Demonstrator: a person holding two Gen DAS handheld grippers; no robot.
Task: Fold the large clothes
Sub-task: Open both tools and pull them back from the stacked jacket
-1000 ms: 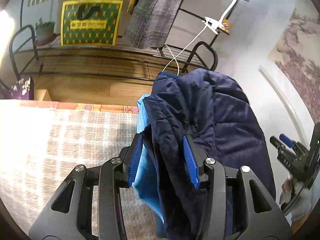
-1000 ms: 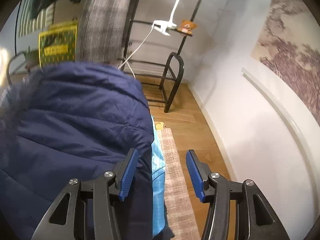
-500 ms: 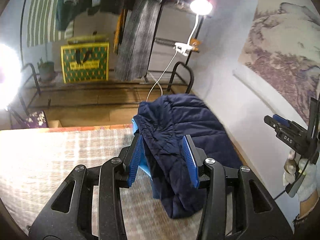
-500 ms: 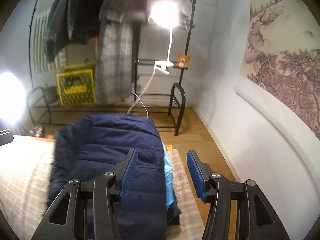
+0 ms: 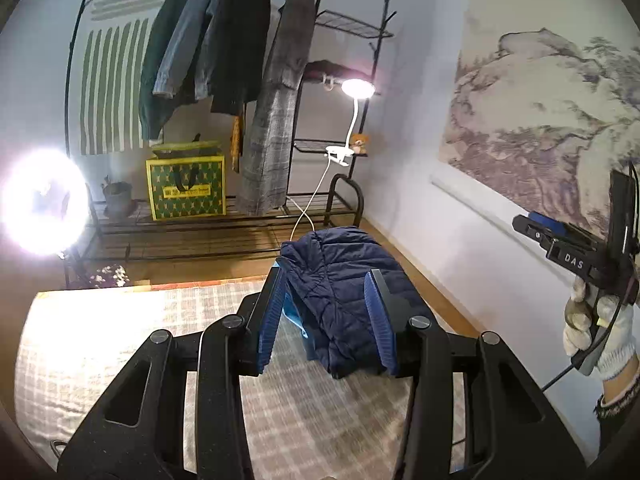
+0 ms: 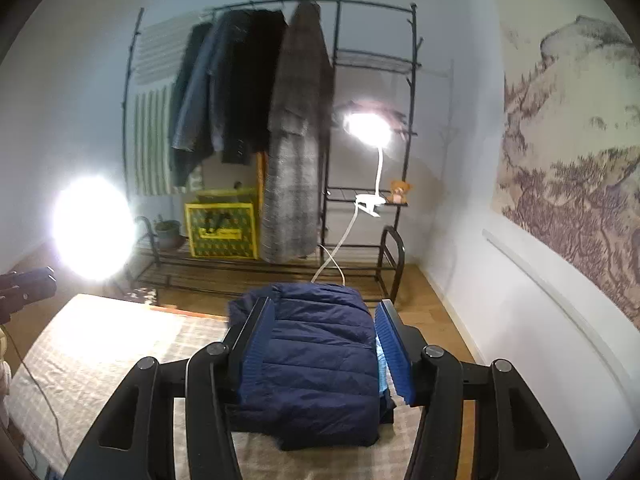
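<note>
Both pairs of blue ribbed fingers stand apart with nothing pinched between them: the left gripper [image 5: 326, 316] hangs above the bed with its jaws parted and empty, and the right gripper [image 6: 328, 344] is likewise free of cloth, its jaws spread and no fabric touching the pads. Seen through each gap, well below the fingers, lies the navy quilted jacket [image 6: 316, 356], folded into a compact bundle at the far right end of the bed, with a strip of its light blue lining [image 5: 294, 314] showing along one edge. It rests on the beige checked bedspread [image 5: 120, 344], close to the corner nearest the white wall. In the left wrist view the right gripper also appears at the right edge, held by a hand in a white glove [image 5: 600, 332], and the letters "DAS" can be read in white on its black body. Beyond the bed stands a black metal clothes rack [image 6: 408, 128] hung with dark coats and a grey checked coat [image 5: 276, 120]. On its lower shelf sits a green and yellow patterned bag [image 5: 186, 188] with a yellow label whose writing is too small to read. A white clip lamp [image 5: 356, 90] shines from the rack, and a landscape painting [image 5: 540, 120] covers the right wall.
</note>
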